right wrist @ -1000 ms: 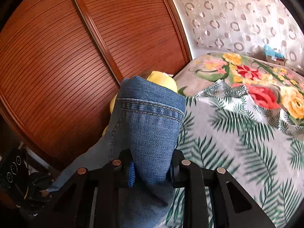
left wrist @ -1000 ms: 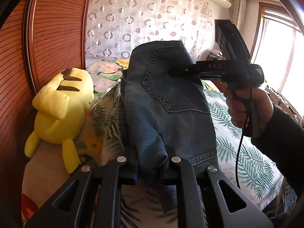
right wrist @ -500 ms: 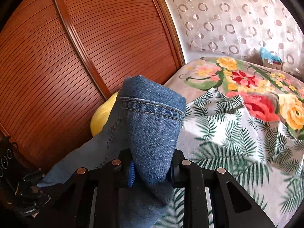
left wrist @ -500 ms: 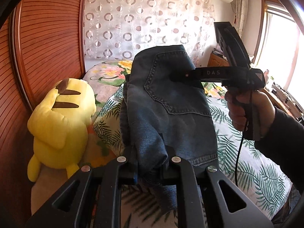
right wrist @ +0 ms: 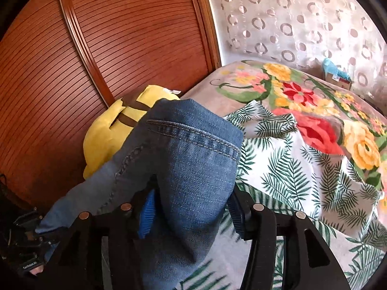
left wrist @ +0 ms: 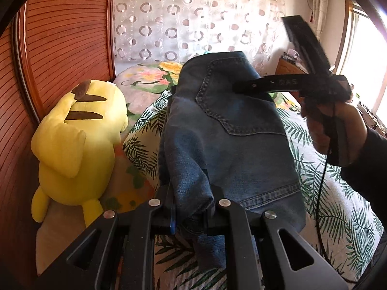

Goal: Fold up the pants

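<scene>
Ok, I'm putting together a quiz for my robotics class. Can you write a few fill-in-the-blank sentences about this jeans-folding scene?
1. The jeans are held up over a bed whose sheet is printed with green ___.
2. The plush toy lying beside the wooden wall is ___ in colour.
3. The left gripper is ___ on a bunch of the denim.

Missing words: leaves; yellow; shut

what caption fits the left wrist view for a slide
Left tool shut on folded jeans held above the leaf-print bedspread, right tool at the far end, yellow plush alongside.
</scene>
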`<action>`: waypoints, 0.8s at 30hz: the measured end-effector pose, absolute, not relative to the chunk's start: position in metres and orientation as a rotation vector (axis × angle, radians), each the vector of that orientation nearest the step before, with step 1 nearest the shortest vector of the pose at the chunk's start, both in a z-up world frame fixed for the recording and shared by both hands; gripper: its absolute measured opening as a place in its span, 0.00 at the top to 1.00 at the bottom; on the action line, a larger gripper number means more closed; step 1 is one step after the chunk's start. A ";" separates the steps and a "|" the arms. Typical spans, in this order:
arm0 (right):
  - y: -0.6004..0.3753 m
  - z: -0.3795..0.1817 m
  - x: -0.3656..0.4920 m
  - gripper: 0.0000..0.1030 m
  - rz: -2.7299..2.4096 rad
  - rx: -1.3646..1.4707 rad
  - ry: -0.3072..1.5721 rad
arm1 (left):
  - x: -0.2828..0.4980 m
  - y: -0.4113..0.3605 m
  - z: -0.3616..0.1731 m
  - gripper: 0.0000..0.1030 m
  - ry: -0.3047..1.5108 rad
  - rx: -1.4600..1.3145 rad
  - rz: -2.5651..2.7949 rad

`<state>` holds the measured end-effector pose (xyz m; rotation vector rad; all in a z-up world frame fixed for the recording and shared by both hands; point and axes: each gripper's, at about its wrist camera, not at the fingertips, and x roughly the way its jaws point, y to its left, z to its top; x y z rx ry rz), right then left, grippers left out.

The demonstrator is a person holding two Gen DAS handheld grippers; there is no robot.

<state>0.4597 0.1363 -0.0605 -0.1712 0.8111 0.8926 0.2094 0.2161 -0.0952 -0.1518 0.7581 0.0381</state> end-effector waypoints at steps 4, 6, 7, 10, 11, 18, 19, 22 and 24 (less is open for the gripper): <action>0.128 -0.051 0.452 0.47 0.868 -0.176 0.778 | 0.212 0.216 -0.091 0.85 0.761 -0.135 0.039; 0.123 -0.043 0.442 0.47 0.853 -0.182 0.742 | 0.211 0.214 -0.093 0.84 0.767 -0.126 0.044; 0.120 -0.039 0.438 0.47 0.849 -0.185 0.721 | 0.210 0.213 -0.095 0.84 0.769 -0.122 0.048; 0.117 -0.026 0.420 0.47 0.826 -0.210 0.634 | 0.207 0.214 -0.098 0.83 0.774 -0.131 0.058; 0.116 -0.023 0.415 0.47 0.834 -0.214 0.611 | 0.207 0.215 -0.099 0.83 0.776 -0.137 0.060; 0.132 -0.044 0.414 0.63 0.791 -0.315 0.651 | 0.205 0.214 -0.102 0.82 0.780 -0.134 0.067; 0.133 -0.054 0.420 0.63 0.779 -0.307 0.680 | 0.205 0.214 -0.103 0.82 0.779 -0.139 0.069; 0.128 -0.065 0.425 0.63 0.780 -0.253 0.716 | 0.203 0.212 -0.101 0.82 0.769 -0.141 0.077; 0.124 -0.062 0.421 0.63 0.780 -0.237 0.711 | 0.202 0.211 -0.101 0.82 0.767 -0.134 0.079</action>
